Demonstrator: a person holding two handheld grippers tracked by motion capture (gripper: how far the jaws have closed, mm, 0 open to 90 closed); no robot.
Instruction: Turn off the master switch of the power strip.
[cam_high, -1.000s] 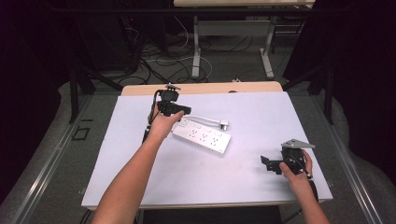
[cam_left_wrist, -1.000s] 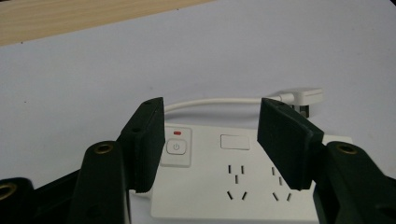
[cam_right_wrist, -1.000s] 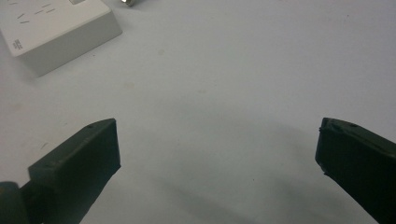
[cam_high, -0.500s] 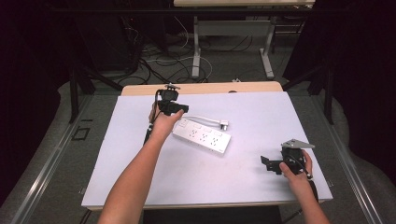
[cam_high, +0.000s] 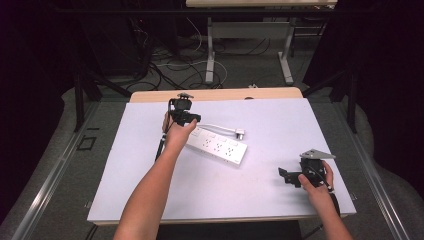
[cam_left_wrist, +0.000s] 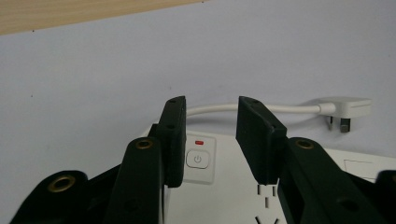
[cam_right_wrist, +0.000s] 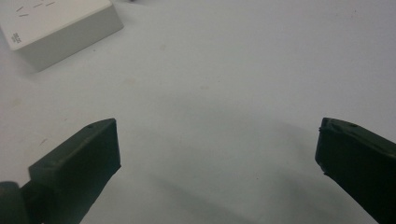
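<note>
The left gripper (cam_high: 183, 118) hovers over the near-left end of the power strip (cam_high: 218, 147), jaws just closing yet gripping nothing, the power button (cam_left_wrist: 198, 159) between and below them. The strip runs diagonally toward the right gripper (cam_high: 289, 176), resting wide open, well apart.

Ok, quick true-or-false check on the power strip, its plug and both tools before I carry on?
1. The left tool is over the switch end of the white rectangular plastic power strip. True.
2. Its jaws are clamped on the white plug. False: the plug lies beyond them, untouched; the jaws have just been closing, with nothing gripped.
3. The right tool is open. True.
4. The right tool holds the strip. False: it is apart from it, over the white table.
</note>
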